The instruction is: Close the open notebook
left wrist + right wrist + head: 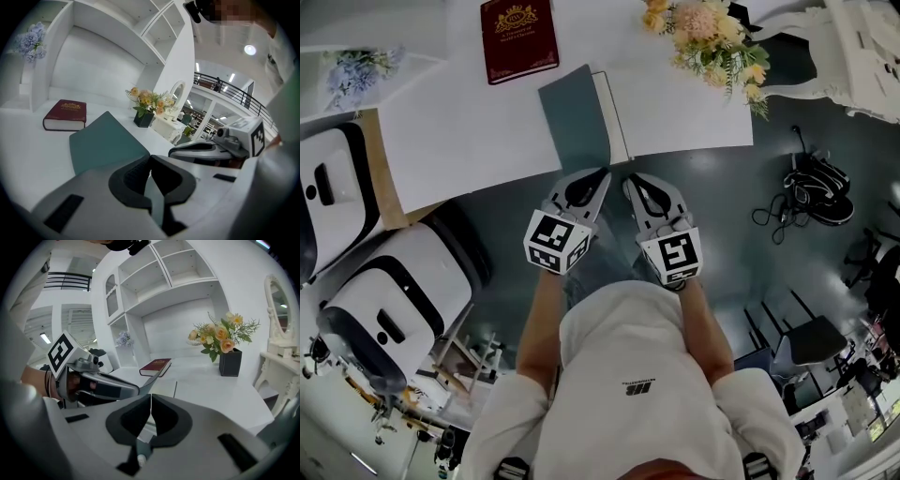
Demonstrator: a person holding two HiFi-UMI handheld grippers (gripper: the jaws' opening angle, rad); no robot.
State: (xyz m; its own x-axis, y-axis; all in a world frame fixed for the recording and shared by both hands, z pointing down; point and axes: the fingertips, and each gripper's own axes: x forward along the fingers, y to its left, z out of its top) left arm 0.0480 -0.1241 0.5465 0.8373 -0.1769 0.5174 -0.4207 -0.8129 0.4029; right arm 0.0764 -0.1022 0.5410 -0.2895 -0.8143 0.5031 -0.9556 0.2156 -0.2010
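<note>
The open notebook (576,118) lies near the white table's (469,141) front edge, its teal cover (105,143) lifted at a slant on the left and its white pages (617,114) flat on the right. My left gripper (601,175) hovers at the table's edge just short of the cover, jaws shut on nothing (150,157). My right gripper (629,180) sits beside it, a small gap apart, also shut and empty (151,397). In the right gripper view the notebook's page edge (175,389) lies straight ahead.
A dark red book (518,38) rests behind the notebook at the left. A potted bouquet (709,34) stands at the back right, pale blue flowers (354,71) at the far left. White rounded furniture (394,300) is on the floor at left, cables (811,186) at right.
</note>
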